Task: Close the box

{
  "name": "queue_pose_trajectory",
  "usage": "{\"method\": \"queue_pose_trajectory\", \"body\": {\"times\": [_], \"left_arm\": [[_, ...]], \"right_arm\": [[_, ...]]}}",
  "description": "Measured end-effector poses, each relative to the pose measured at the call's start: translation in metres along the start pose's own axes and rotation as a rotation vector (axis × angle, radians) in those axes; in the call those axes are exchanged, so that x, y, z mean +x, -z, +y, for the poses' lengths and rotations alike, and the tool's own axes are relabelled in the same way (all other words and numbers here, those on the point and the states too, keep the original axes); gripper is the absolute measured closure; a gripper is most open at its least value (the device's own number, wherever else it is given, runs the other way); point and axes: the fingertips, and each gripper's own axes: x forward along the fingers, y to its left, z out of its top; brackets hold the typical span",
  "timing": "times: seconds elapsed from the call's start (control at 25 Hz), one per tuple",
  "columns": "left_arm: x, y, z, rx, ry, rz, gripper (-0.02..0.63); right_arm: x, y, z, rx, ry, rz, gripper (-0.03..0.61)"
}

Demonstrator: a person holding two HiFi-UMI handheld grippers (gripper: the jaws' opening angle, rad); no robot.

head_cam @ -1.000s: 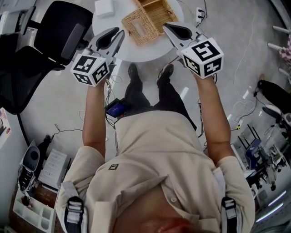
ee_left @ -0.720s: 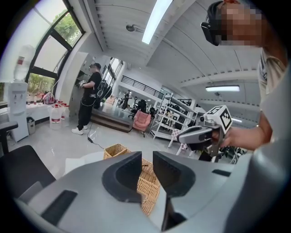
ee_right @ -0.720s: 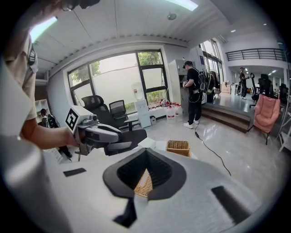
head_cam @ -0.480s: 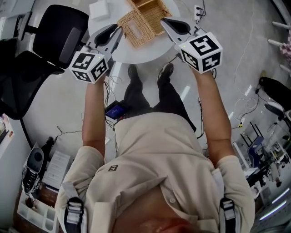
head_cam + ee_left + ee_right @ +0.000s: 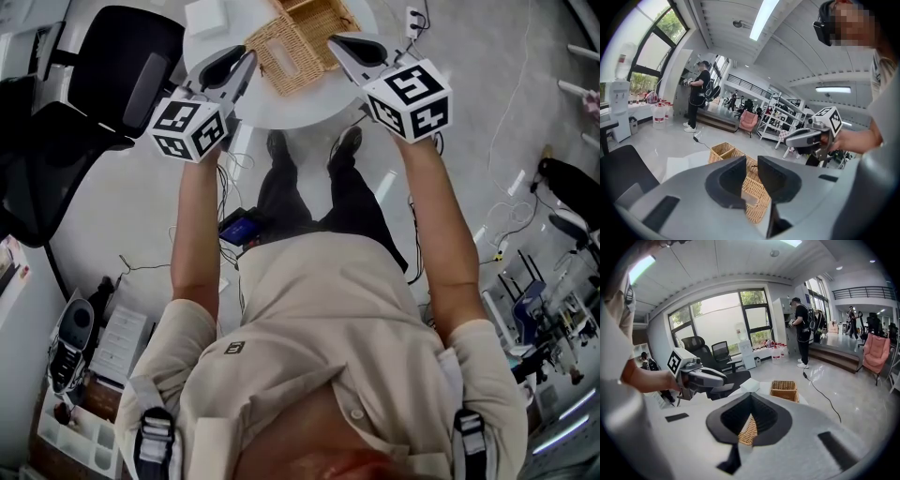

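Wicker box point(image 5: 323, 21) is set on the far part of the round white table point(image 5: 281, 111), with its lid point(image 5: 281, 58) thrown open and laid out toward the near left. The left gripper point(image 5: 247, 58) and right gripper point(image 5: 334, 41) are held to either side of the lid and apart from it. Both pairs of jaws are drawn together, with nothing gripped.

The step in hand is judged to be the approach to the lid. A closed tip would best be slid under the lid's free near edge and the lid swung up and over. Meanwhile the body would be steadied by the other gripper, so that the light box is not pushed across the table.

How lid and body lie together is shown plainly only in the head view. In the left gripper view little but weave is seen past the jaws — the body's open rim is shown side-on only in the right gripper view.
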Motion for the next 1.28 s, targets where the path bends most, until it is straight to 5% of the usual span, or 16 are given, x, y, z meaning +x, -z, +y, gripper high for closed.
{"method": "queue_pose_trajectory", "body": {"times": [0.8, 1.28], "left_arm": [[0.017, 0.069, 0.014, -0.11, 0.005, 0.073, 0.54], [0.026, 0.106, 0.027, -0.243, -0.011, 0.07, 0.538]], "right_arm": [[0.035, 0.057, 0.002, 0.028, -0.02, 0.095, 0.584], [0.047, 0.08, 0.003, 0.028, -0.02, 0.122, 0.583]]}}
